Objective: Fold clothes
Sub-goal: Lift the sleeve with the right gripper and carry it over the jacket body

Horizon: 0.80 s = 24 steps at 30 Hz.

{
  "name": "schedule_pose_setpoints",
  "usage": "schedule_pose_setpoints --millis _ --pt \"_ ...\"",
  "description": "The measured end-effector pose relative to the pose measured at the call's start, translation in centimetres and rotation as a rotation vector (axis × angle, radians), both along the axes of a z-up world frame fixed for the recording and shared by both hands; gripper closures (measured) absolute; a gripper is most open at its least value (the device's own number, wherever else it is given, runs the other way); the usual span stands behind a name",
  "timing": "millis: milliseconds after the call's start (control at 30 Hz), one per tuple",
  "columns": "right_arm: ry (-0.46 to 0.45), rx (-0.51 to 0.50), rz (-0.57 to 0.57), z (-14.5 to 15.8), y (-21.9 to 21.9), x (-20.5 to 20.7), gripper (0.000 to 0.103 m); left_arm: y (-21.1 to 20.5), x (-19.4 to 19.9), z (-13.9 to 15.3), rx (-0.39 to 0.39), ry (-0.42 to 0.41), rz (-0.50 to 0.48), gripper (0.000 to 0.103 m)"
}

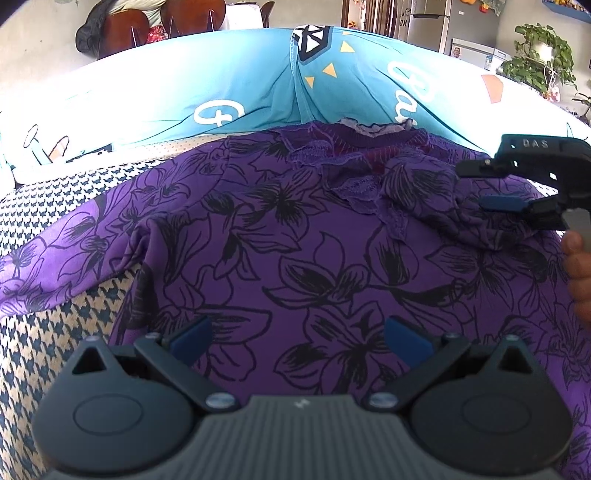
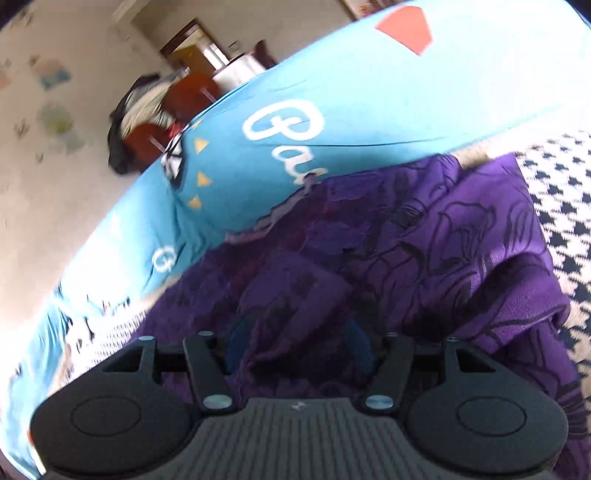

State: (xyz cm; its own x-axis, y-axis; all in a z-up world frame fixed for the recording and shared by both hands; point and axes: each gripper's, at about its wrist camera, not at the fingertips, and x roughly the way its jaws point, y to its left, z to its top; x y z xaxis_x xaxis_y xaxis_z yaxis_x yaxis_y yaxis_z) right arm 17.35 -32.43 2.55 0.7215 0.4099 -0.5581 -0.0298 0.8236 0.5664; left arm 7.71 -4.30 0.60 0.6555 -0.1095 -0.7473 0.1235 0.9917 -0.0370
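Purple floral garment (image 1: pixel 295 236): spread on the houndstooth-covered bed (image 1: pixel 55 332), collar far, left sleeve out. Right sleeve is bunched inward, gripped by right tongs (image 1: pixel 480 184). Left tongs (image 1: pixel 297 334) are held wide, empty. Folding is partly done.

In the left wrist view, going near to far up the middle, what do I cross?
Left tongs, open → purple floral garment → its lace collar → blue printed bedding → wooden chairs by the wall.
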Motion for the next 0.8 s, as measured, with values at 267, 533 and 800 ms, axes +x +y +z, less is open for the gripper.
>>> schedule_pose_setpoints --millis 267,533,800 --pt "-0.026 0.035 0.008 -0.4 0.7 0.6 0.060 0.3 0.3 -0.4 0.003 0.016 0.016 0.000" --pt "-0.143 0.000 0.200 1.5 4.1 -0.6 0.088 2.0 0.9 0.2 0.053 -0.025 0.145 0.000" --pt "-0.158 -0.172 0.626 1.8 10.0 -3.4 0.086 4.0 1.2 0.6 0.054 -0.042 0.249 0.000"
